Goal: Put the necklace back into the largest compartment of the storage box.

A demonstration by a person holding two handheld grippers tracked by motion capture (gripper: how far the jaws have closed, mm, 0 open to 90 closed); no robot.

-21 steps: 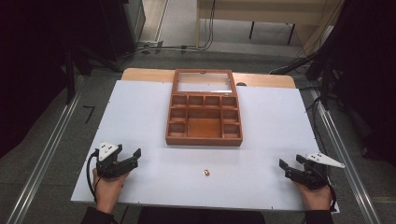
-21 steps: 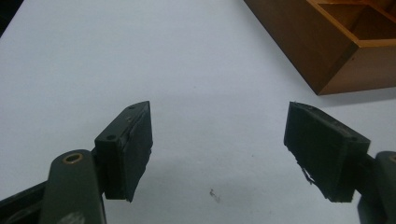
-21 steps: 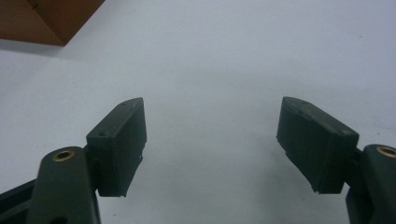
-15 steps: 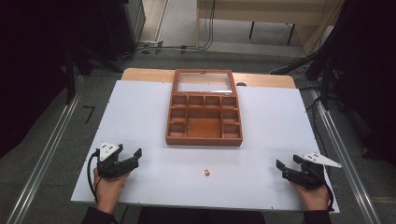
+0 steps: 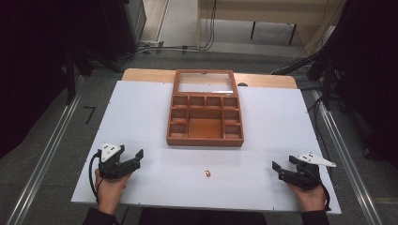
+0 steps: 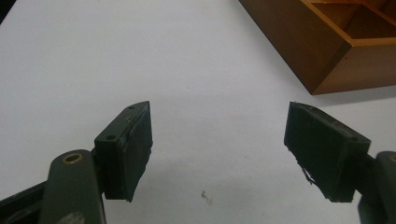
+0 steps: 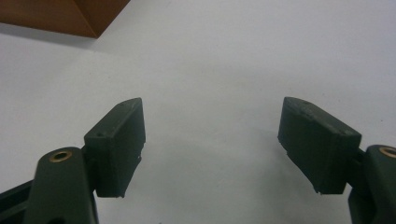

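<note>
A brown wooden box [image 5: 205, 117] with several open compartments and a raised glass lid lies at the middle of the white table [image 5: 281, 117]. A small round copper-coloured object [image 5: 207, 174] rests on the table in front of the box, between the two hands. My left gripper [image 5: 137, 158] lies low near the front left, open and empty, pointing right. My right gripper [image 5: 278, 170] lies near the front right, open and empty, pointing left. In the left gripper view the jaws of the left gripper [image 6: 219, 112] stand wide apart over bare table, with a box corner [image 6: 327, 46] ahead. The right gripper [image 7: 212, 102] likewise has its jaws spread.
A box corner [image 7: 60, 14] shows at the top left of the right gripper view. Beyond the table stand a wooden bench edge [image 5: 141, 74], cables on the floor [image 5: 187, 47] and metal rails [image 5: 47, 154] along both sides.
My right gripper has edged a little to the left, toward the middle of the table. The left gripper, the box and the small object have stayed in place.
</note>
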